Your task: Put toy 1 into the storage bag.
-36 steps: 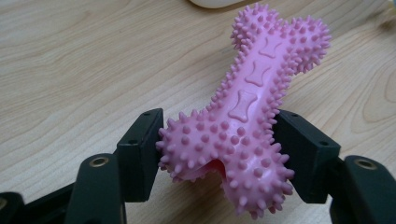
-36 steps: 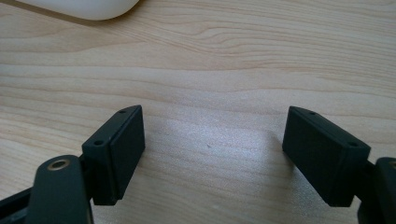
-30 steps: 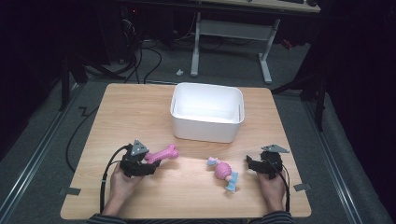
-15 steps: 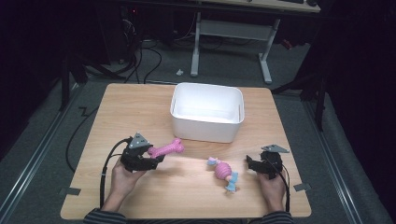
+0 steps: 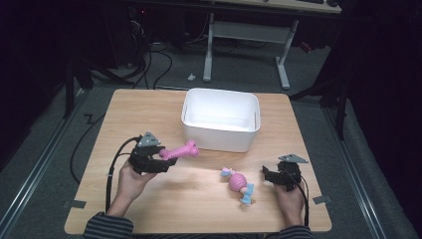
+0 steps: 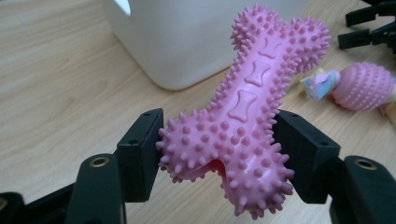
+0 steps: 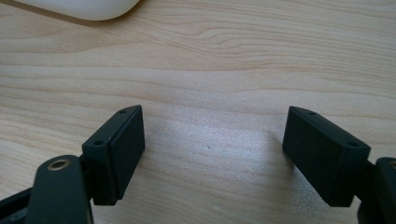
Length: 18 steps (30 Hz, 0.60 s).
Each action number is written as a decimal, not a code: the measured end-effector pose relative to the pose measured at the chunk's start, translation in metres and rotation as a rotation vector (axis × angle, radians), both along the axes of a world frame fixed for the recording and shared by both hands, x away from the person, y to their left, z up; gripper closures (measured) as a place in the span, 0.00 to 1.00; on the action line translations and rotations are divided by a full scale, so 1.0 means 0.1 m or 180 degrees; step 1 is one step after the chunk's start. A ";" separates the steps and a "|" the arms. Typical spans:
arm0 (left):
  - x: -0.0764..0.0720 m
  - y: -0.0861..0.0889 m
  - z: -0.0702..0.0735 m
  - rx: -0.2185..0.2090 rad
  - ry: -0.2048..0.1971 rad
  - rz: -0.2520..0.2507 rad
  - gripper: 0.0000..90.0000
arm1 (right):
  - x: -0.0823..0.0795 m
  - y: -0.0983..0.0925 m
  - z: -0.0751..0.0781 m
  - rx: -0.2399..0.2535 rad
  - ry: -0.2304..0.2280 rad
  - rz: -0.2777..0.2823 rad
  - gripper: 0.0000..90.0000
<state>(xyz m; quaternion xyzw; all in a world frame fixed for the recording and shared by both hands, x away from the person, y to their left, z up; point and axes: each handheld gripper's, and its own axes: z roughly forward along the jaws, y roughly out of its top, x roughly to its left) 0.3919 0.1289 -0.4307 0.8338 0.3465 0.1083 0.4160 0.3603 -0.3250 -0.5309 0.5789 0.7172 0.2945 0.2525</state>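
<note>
A pink spiky bone toy is clamped at one end between the jaws of my left gripper, lifted off the table and pointing toward the white bin. In the left gripper view the bone sits between both pads, so the left gripper is shut on it. A pink ribbed ball toy with pale blue ends lies on the table right of centre. My right gripper rests at the right, just beside that toy, open; its own view shows the right gripper with bare wood between the jaws.
The wooden table carries the white bin at its far middle. A person's hands hold both grippers from the near edge. Black cables trail off the left side. A desk frame stands on the dark floor beyond.
My left gripper has risen with the pink bone and carried it a little toward the bin. The right gripper and the ball toy have stayed put.
</note>
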 end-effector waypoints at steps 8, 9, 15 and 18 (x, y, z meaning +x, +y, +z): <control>0.12 -0.09 0.22 -0.0103 -0.0016 -0.0136 0.40 | 0.00 0.00 0.00 0.0004 0.0006 0.0000 0.23; 0.12 -0.10 0.24 -0.0129 -0.0032 -0.0140 0.40 | 0.00 0.00 0.00 0.0001 0.0006 0.0002 0.23; 0.17 -0.13 0.37 -0.0182 0.0010 -0.0245 0.40 | 0.00 0.00 0.00 0.0006 0.0004 0.0000 0.23; 0.19 -0.15 0.43 -0.0176 0.0003 -0.0277 0.40 | 0.00 0.00 0.00 0.0006 0.0002 0.0000 0.23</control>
